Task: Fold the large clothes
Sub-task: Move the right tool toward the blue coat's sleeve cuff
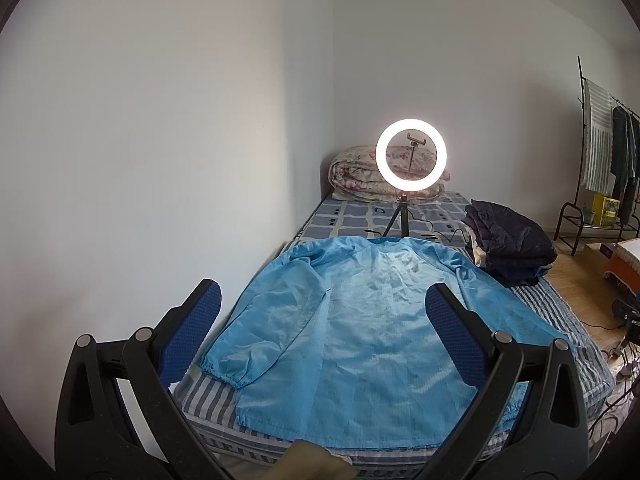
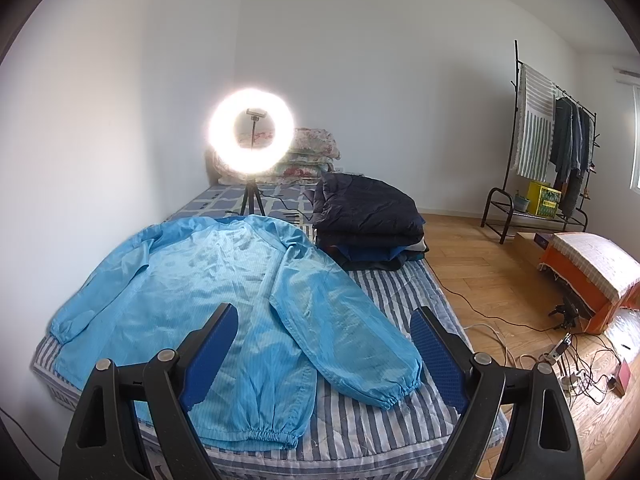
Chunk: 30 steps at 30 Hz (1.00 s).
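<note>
I held the left gripper and right gripper wide open and empty above the light-blue jacket, which lay spread flat and unfolded on the striped bed beside the stack of folded dark clothes, every fold seemingly left.

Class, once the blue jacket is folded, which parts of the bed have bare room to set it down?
Free: the striped mattress strip between the blue jacket right sleeve and the bed's floor-side edge, and the band along the near edge below the hem. Crowded: the far end, where the dark folded pile, ring light tripod, its cables and the rolled quilt sit.
</note>
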### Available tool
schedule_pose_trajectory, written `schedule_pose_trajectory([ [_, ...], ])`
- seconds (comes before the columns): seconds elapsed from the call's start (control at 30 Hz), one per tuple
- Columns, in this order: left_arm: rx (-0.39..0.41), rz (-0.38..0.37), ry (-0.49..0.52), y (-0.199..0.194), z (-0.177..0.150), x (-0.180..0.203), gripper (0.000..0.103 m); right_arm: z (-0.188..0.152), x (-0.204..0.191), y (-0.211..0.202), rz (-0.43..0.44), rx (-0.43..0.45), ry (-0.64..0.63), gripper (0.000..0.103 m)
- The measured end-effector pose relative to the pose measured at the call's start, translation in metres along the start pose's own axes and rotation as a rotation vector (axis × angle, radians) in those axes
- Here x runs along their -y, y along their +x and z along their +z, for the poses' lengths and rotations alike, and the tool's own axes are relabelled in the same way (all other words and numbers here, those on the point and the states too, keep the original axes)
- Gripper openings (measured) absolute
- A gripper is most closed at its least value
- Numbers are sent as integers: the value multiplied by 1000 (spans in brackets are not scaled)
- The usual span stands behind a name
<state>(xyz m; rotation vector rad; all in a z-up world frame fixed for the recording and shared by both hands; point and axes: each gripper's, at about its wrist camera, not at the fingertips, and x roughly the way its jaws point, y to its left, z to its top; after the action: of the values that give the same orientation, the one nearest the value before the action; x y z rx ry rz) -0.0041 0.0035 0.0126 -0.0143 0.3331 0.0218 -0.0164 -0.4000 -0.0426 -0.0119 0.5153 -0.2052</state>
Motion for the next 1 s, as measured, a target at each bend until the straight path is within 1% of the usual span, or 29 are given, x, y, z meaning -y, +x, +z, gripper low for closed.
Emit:
schedule_pose_trajectory([
  [0.23,10,24,6,11,-4,-1,103,0,-4,5,-1,5,-13,90],
  [0.37,16,56,21,19,-4,-6,103,4,-5,13,-5,11,-25,90],
  [0.53,2,93,30,35,-9,-22,103,13,-3,33,-9,15,-35,90],
  [0.63,-12,135,37,45,-13,-36,103,20,-2,43,0,22,-41,89],
  [0.73,-30,182,47,54,-19,-52,102,31,-7,54,7,56,-67,87],
  [0.8,-43,209,59,58,-27,-63,100,38,-13,60,19,86,-77,87],
  [0.87,-61,216,55,61,-37,-76,95,46,-21,67,52,109,-86,87],
  [0.9,-73,212,49,61,-42,-83,89,51,-26,71,75,110,-88,86],
  [0.97,-107,206,34,61,-54,-94,84,60,-41,80,139,94,-98,83],
  [1.0,-123,204,26,59,-61,-100,79,64,-49,84,174,82,-109,78],
])
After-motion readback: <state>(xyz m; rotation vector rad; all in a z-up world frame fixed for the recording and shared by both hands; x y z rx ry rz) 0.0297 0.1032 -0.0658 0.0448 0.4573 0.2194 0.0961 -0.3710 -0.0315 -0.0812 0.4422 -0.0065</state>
